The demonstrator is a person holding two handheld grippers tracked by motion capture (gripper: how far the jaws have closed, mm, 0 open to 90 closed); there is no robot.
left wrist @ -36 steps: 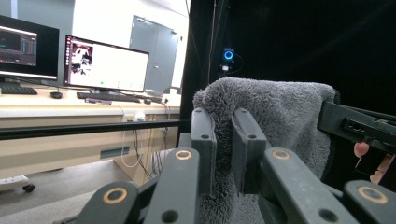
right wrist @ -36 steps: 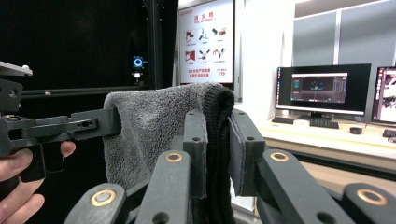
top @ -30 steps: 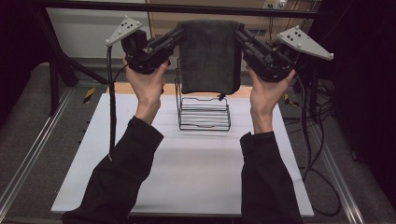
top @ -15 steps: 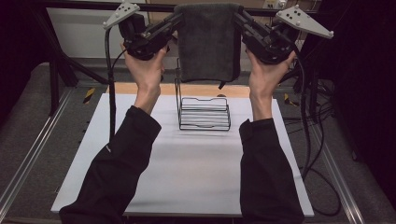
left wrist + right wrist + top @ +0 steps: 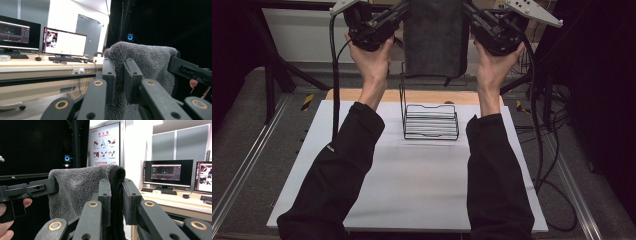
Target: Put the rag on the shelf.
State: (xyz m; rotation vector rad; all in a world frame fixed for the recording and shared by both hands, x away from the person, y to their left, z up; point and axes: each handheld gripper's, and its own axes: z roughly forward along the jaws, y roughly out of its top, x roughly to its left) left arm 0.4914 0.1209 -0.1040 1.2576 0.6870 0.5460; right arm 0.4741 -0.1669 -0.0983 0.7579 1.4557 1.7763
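Both grippers, left gripper [image 5: 399, 11] and right gripper [image 5: 468, 11], have their fingers clamped on the grey towel's [image 5: 434, 40] top corners, holding it spread high at twelve o'clock above the wire rack [image 5: 430, 121] on the bench [image 5: 412, 185]. Next, probably, lower and drape it squarely.

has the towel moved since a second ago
Yes. The grey towel has risen: its lower edge now hangs higher above the wire rack, which stayed put on the table.
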